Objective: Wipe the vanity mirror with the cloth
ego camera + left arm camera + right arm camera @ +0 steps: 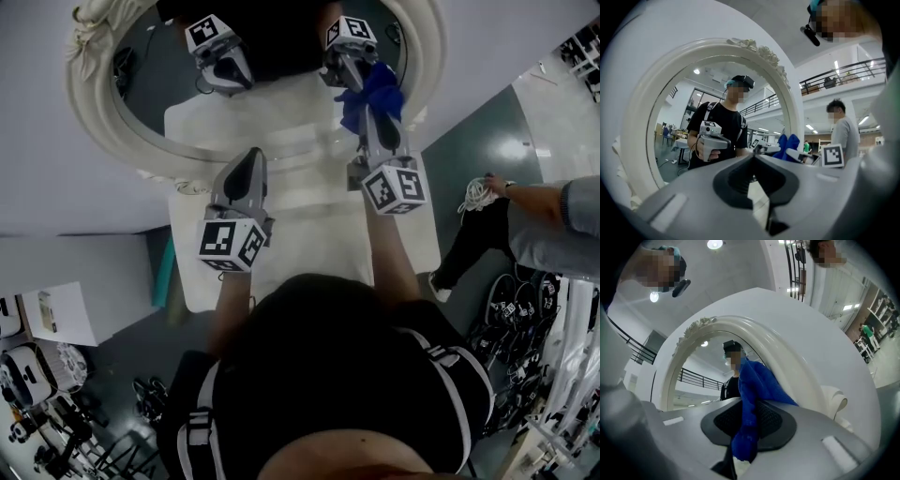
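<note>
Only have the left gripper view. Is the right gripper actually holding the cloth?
Observer: Yes. The right gripper is shut on the blue cloth.
Operator: Is it on the glass?
Observer: In the head view the cloth meets its own reflection at the mirror's lower right, so it looks in contact.
Operator: Where's the left?
Observer: The left gripper hangs over the white table in front of the mirror, apart from it.
</note>
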`<state>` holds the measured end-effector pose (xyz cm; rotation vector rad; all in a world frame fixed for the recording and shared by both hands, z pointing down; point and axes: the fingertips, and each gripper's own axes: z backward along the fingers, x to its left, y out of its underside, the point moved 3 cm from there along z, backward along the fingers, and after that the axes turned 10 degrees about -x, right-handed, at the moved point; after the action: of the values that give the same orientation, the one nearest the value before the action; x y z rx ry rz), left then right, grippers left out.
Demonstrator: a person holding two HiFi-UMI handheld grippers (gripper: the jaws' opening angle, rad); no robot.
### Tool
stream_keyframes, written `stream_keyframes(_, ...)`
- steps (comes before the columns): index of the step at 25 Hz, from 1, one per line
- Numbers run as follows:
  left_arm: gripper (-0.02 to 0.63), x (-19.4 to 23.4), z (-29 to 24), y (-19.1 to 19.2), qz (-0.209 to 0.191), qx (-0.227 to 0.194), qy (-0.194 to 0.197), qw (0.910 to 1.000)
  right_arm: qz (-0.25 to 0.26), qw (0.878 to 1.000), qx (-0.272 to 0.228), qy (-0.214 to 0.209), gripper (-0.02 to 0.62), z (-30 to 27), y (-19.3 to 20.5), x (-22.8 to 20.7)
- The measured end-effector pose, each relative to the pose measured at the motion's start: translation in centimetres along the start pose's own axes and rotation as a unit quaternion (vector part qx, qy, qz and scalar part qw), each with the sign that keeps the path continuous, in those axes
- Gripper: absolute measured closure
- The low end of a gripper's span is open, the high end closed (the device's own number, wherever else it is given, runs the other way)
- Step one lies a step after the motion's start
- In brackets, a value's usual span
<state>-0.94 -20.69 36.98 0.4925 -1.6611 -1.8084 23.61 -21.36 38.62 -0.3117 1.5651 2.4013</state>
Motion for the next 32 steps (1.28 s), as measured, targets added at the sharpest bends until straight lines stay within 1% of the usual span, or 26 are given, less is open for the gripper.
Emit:
stream_keyframes(6,0.6,-0.1,0.2,-0.1,0.004,-0.006,-0.003,1.0,-0.001,1.0,0.001,-0.006,0.526,-0.2,-0.8,0.3)
stream_keyframes(14,0.6,-0.4,1.9,0.2,0.013,-0.024,-0.018,0.9995,0.018,0.999,-0.016,-0.041,0.526,-0.5,-2.5,1.9)
stream_keyframes(19,0.6,-0.4,2.9,0.5,0.014,-0.033,-0.034,0.9988,0.028,0.997,-0.027,-0.06,0.526,-0.9,-3.2,2.5)
stream_keyframes(23,0.6,-0.6,4.2,0.5,0.016,-0.039,-0.047,0.998,0.038,0.996,-0.032,-0.079,0.526,-0.8,-3.8,3.7)
stream_keyframes(26,0.6,0.0,5.1,0.0,0.016,-0.044,-0.054,0.9974,0.045,0.993,-0.031,-0.101,0.526,-1.5,-4.0,6.0)
stream_keyframes(32,0.6,4.1,8.1,-0.9,0.022,-0.048,-0.075,0.9958,0.058,0.986,-0.035,-0.151,0.528,-3.7,-2.2,13.5)
